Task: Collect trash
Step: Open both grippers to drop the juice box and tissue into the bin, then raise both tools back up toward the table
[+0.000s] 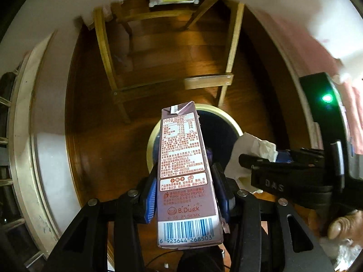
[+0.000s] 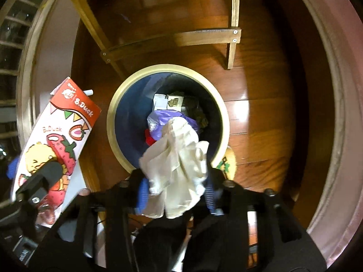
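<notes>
Both grippers point steeply down over the trash bin (image 2: 168,117), which stands on the wood floor (image 2: 261,117).

Left gripper (image 1: 185,195): blue pads (image 1: 151,200) clamp the lower half of a drink carton (image 1: 183,170), one on each long side, at a narrow-to-middling gap set by the carton's width. The carton stands roughly along the fingers, top end far, barcode end near. Its top overlaps the left part of the bin's pale rim (image 1: 229,117) in the left wrist view. From the right wrist view the same carton (image 2: 56,140) shows its printed red and white front, just left of the bin.

Right gripper (image 2: 175,191): a crumpled white tissue (image 2: 179,156) sits between the fingers, hanging over the near edge of the bin opening. The fingers stand fairly wide; cannot tell whether the pads actually press on the tissue. In the left wrist view the tissue (image 1: 249,156) sits right of the carton, at the tip of the right gripper.

Bin contents: purple plastic bag (image 2: 163,122), something red, small boxes (image 2: 174,102) at the bottom.

Wooden chair frame (image 2: 204,36) stands on the floor just beyond the bin. A thumb (image 1: 344,226) shows at the right edge of the left wrist view.
</notes>
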